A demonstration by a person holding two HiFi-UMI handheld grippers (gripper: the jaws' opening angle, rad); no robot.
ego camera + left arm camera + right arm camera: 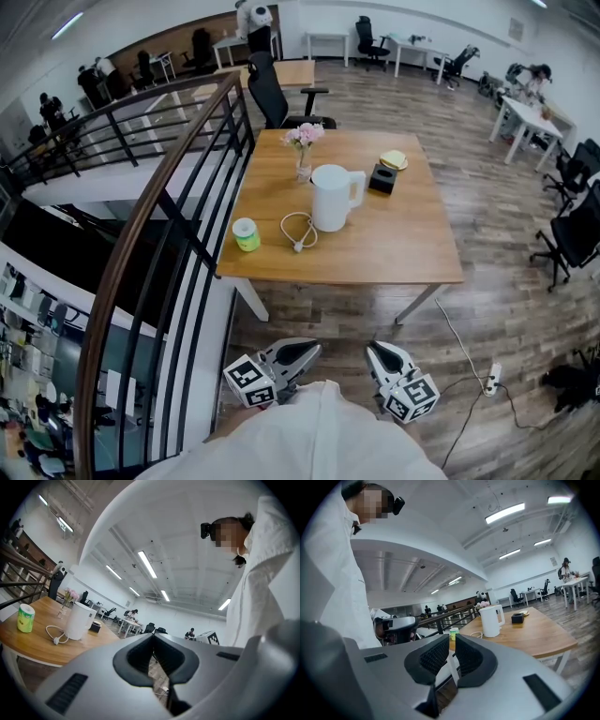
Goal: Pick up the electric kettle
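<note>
Both tools were held low at the near edge of the head view, close to the person's white sleeve, well short of the wooden table (pixel 403 246).

- Left gripper (pixel 310 352): jaws fully together, pads touching, nothing between them.
- Right gripper (pixel 374 352): jaws closed to the thinnest slit, gripping nothing.

The electric kettle (pixel 333 197) was white and stood upright near the middle of the table, with its handle on the right. Neither tool touched it.

- A coiled white cable (pixel 298 231) lay just beside the kettle on its near-left side.
- A green-banded tub (pixel 246 234) sat near the table's left edge.
- A small vase of pink flowers (pixel 303 150) stood beyond the kettle.
- A black box (pixel 382 177) sat to the kettle's far right.

A dark stair railing (pixel 159 187) ran along the left of the table. A black office chair (pixel 272 89) stood at the far side.
</note>
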